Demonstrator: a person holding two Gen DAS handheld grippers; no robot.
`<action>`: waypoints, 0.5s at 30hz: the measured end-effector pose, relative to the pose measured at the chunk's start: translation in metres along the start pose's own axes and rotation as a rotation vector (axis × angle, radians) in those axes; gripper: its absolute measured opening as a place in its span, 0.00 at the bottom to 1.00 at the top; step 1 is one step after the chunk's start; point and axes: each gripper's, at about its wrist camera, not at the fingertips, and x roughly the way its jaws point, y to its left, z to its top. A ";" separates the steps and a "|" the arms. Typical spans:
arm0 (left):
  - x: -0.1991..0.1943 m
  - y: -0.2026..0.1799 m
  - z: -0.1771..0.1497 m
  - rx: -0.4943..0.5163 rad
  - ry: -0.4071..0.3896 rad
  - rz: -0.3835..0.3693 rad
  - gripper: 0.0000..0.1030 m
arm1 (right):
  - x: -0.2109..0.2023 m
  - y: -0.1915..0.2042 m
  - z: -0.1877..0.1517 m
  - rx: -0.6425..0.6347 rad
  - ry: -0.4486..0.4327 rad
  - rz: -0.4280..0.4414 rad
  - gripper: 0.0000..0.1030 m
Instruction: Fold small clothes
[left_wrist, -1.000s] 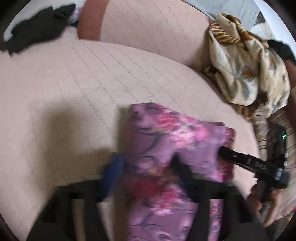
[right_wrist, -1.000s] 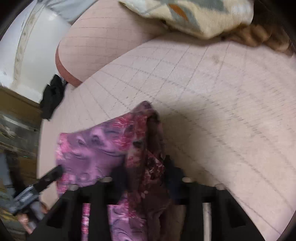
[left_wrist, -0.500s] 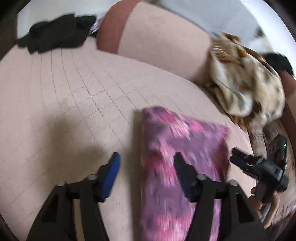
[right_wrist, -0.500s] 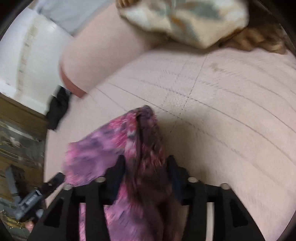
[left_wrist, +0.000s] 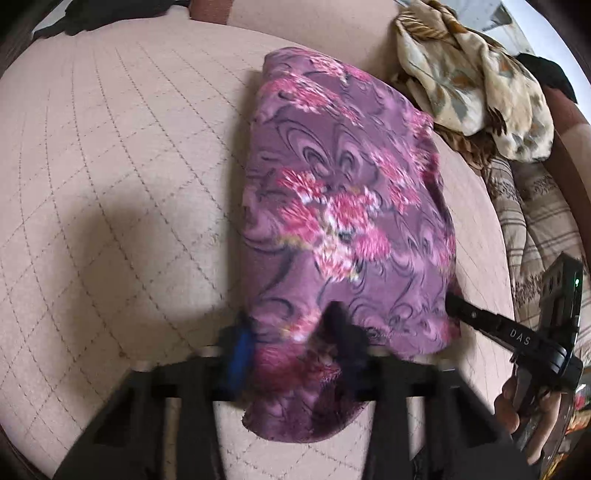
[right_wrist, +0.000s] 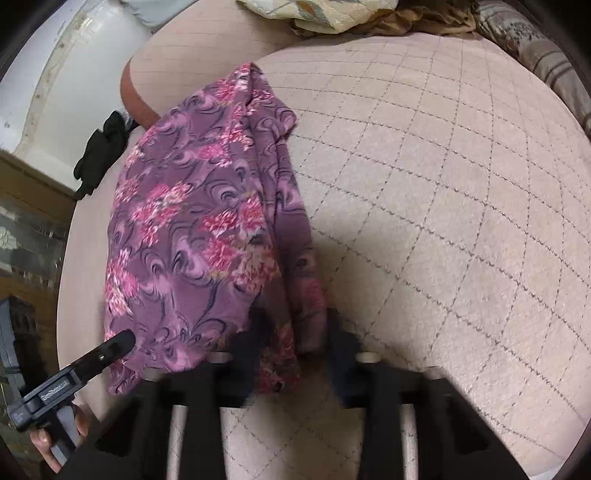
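A purple garment with pink flowers (left_wrist: 343, 206) lies on the quilted beige cushion (left_wrist: 110, 166), stretched away from me. My left gripper (left_wrist: 291, 343) is shut on its near edge at the left side. My right gripper (right_wrist: 291, 332) is shut on the near edge at the garment's (right_wrist: 192, 221) right side, where the cloth bunches in folds. Each gripper shows in the other's view: the right one (left_wrist: 480, 317) at the garment's near right corner, the left one (right_wrist: 110, 343) at its near left corner.
A cream patterned blanket (left_wrist: 472, 77) lies heaped at the back right by a striped cushion (left_wrist: 543, 221). A black garment (right_wrist: 99, 155) lies at the cushion's far left end. The backrest (right_wrist: 192, 48) runs along the far side. A wooden cabinet (right_wrist: 26, 229) stands at left.
Half a second ago the left gripper was open above the garment; now it is shut on the near edge. The garment now lies stretched out farther along the cushion. The right gripper kept its hold.
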 end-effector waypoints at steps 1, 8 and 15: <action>-0.005 0.001 0.002 -0.009 0.008 -0.010 0.16 | 0.002 -0.002 0.002 0.022 0.011 0.018 0.10; -0.082 0.005 -0.015 0.113 -0.070 0.049 0.13 | -0.039 0.011 -0.008 0.038 0.003 0.120 0.07; -0.049 0.023 -0.042 0.137 -0.074 0.189 0.24 | -0.010 0.022 -0.025 -0.003 0.026 0.028 0.14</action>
